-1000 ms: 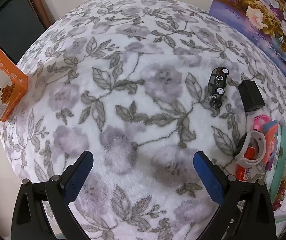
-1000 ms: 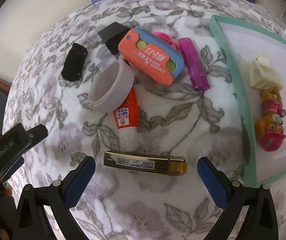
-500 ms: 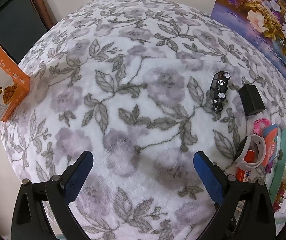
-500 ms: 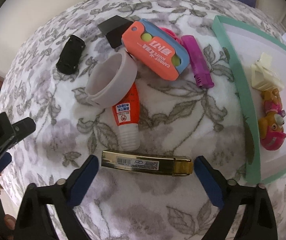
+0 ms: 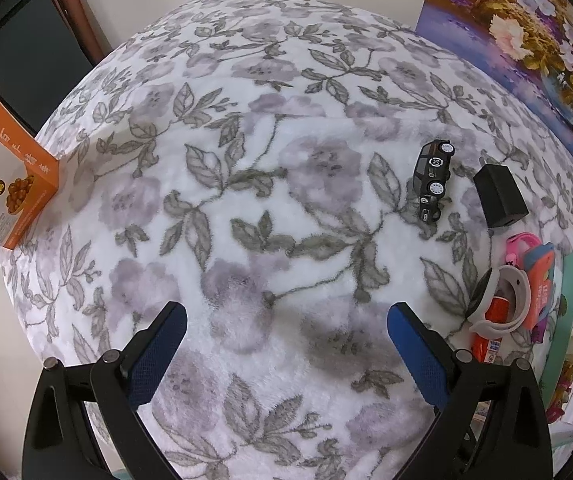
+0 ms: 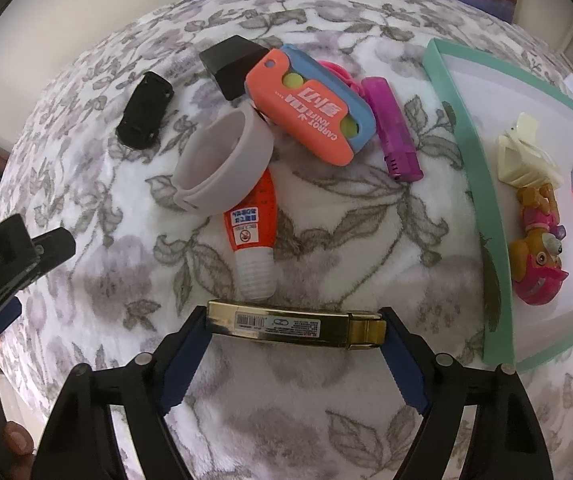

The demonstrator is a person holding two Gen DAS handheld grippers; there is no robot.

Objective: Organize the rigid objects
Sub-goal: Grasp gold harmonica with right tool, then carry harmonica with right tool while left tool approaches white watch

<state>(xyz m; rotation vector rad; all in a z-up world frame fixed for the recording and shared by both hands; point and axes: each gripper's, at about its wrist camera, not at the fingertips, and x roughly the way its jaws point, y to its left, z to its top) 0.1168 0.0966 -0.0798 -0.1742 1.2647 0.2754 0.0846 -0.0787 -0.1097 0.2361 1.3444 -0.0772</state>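
Observation:
My right gripper [image 6: 294, 330] has its fingers at the two ends of a long gold bar [image 6: 286, 322] that lies crosswise on the floral blanket; the pads touch its ends. Beyond it lie an orange glue tube [image 6: 252, 228], a grey wristband [image 6: 222, 160], an orange-and-blue carrot knife toy [image 6: 310, 112], a purple lighter [image 6: 392, 132], a black block [image 6: 232, 64] and a black toy car [image 6: 144, 110]. My left gripper [image 5: 286, 344] is open and empty over bare blanket; the toy car [image 5: 432, 178] is far ahead to its right.
A mint-rimmed white tray [image 6: 482, 200] at the right holds a pup figure [image 6: 538, 256], a cream clip [image 6: 526, 156] and small pieces. An orange box [image 5: 2, 184] sits at the blanket's left edge. A flower painting [image 5: 526, 32] leans at the back.
My right gripper has moved forward and narrowed, so the gold bar now sits between its fingers. The left gripper has drawn back slightly and stays open.

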